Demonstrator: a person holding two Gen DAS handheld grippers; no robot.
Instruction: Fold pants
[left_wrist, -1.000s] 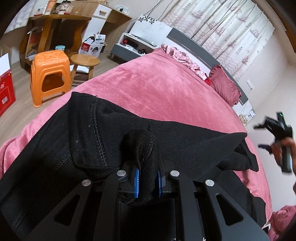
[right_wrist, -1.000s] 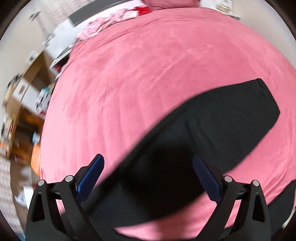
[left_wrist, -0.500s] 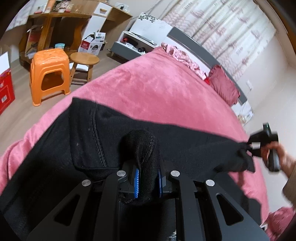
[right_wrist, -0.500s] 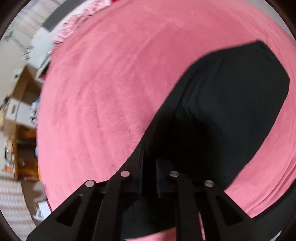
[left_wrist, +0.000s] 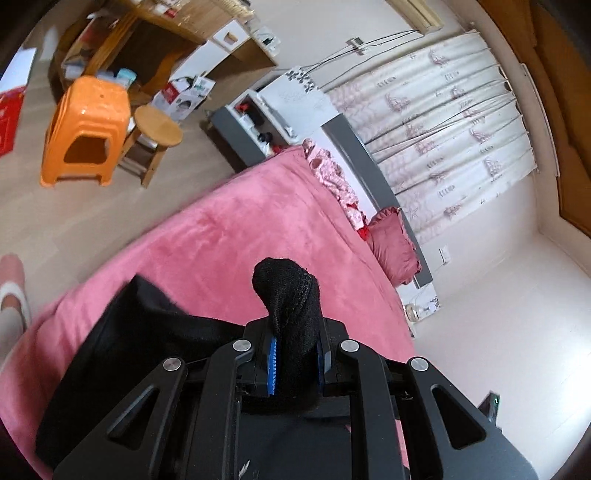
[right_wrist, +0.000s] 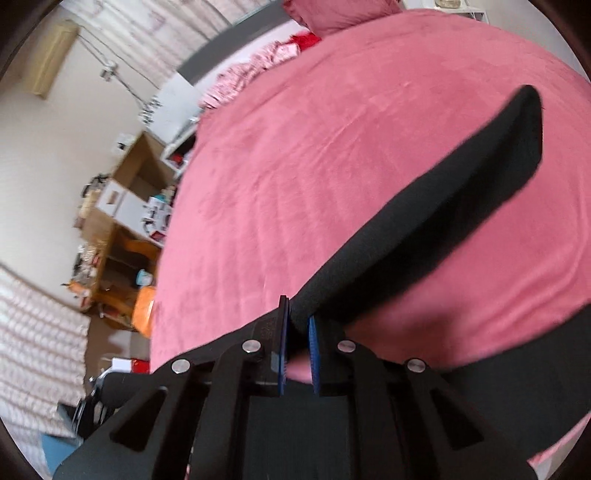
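Left wrist view: left tool (left_wrist: 295, 356) clenched on a bunched fold of black pants (left_wrist: 155, 332), lower centre. Right tool (right_wrist: 297, 336) pinches a leg edge above the pink bed (right_wrist: 295, 155). Soft, limp, light fabric; hold it by hems and waistband.

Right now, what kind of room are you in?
Most likely a bedroom. There is a big bed with a fuzzy pink blanket, a dark red ruffled pillow by the grey headboard, and white patterned curtains over the window.
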